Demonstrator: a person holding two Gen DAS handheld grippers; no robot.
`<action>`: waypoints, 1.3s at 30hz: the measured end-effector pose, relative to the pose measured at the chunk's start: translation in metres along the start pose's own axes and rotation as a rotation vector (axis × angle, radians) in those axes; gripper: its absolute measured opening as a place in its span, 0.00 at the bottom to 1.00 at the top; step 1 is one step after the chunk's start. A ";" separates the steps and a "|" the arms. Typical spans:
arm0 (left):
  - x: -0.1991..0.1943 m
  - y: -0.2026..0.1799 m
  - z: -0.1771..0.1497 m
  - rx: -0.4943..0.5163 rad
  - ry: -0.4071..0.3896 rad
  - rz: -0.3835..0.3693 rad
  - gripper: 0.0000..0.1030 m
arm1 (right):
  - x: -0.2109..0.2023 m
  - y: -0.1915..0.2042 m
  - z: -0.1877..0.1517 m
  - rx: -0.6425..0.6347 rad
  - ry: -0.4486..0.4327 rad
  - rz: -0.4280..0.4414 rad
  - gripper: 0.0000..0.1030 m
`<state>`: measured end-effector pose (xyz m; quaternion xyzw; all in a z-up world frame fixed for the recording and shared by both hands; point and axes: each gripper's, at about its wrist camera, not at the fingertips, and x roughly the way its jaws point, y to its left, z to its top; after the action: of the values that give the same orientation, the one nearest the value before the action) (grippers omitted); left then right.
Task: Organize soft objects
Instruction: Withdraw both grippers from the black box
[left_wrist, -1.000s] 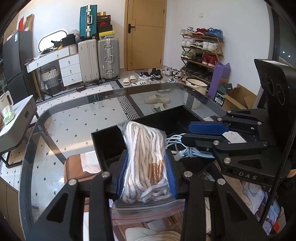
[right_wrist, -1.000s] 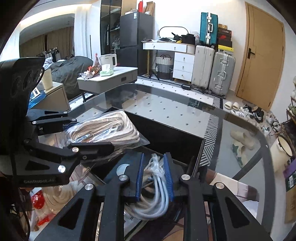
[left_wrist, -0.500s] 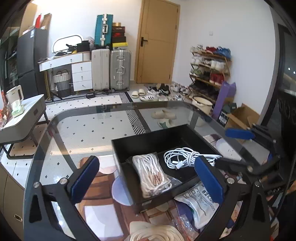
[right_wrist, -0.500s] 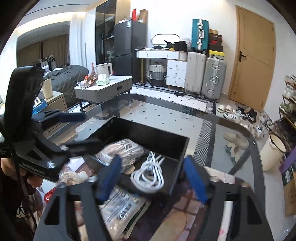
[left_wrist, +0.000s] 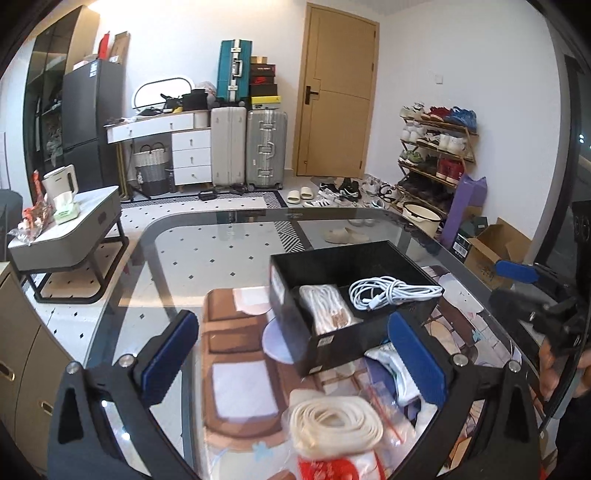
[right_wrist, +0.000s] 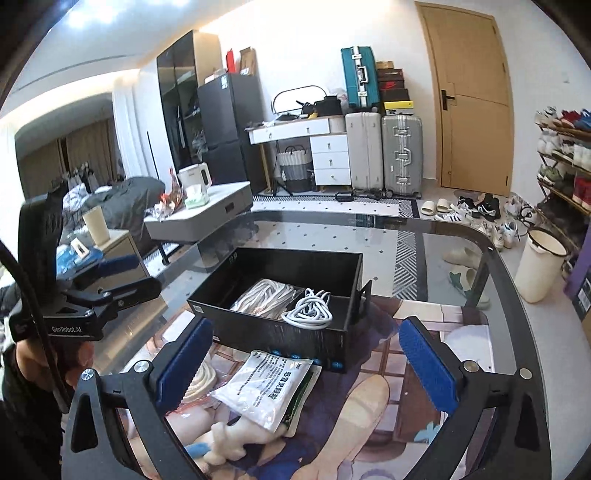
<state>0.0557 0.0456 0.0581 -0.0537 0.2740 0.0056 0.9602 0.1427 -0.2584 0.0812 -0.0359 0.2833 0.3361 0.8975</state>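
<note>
A black box (left_wrist: 334, 345) (right_wrist: 280, 334) stands on the glass table. Inside it lie a bagged coil of beige rope (left_wrist: 325, 306) (right_wrist: 264, 297) and a white cable (left_wrist: 391, 291) (right_wrist: 308, 314). My left gripper (left_wrist: 291, 332) hovers open in front of the box with nothing between its blue pads. My right gripper (right_wrist: 304, 328) is pulled back from the box too; its jaws are opening, wide apart and empty. On the table near me lie another bagged white rope (left_wrist: 332, 424), a printed white pouch (right_wrist: 266, 387) and a pale plush toy (right_wrist: 229, 439).
The glass table (left_wrist: 221, 216) carries a printed mat (right_wrist: 443, 369) under the box. A red packet (left_wrist: 332, 467) lies at the near edge. Beyond the table are a grey side table (left_wrist: 74, 221), suitcases (left_wrist: 266, 147) and a shoe rack (left_wrist: 436, 155).
Both grippers let go: the left released the bagged rope and the right the white cable, which now lie in the box. Both drew back and up with jaws spread wide.
</note>
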 end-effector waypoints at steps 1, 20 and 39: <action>-0.003 0.001 -0.001 -0.006 -0.001 0.001 1.00 | -0.004 0.000 0.000 0.004 -0.008 -0.004 0.99; -0.036 0.002 -0.014 -0.005 -0.031 0.027 1.00 | -0.068 -0.006 0.007 0.051 -0.096 -0.022 0.99; -0.005 -0.011 -0.045 0.026 0.065 0.025 1.00 | -0.013 0.002 -0.033 0.043 0.089 -0.010 0.99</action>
<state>0.0284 0.0295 0.0241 -0.0377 0.3057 0.0125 0.9513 0.1170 -0.2728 0.0605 -0.0331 0.3298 0.3234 0.8863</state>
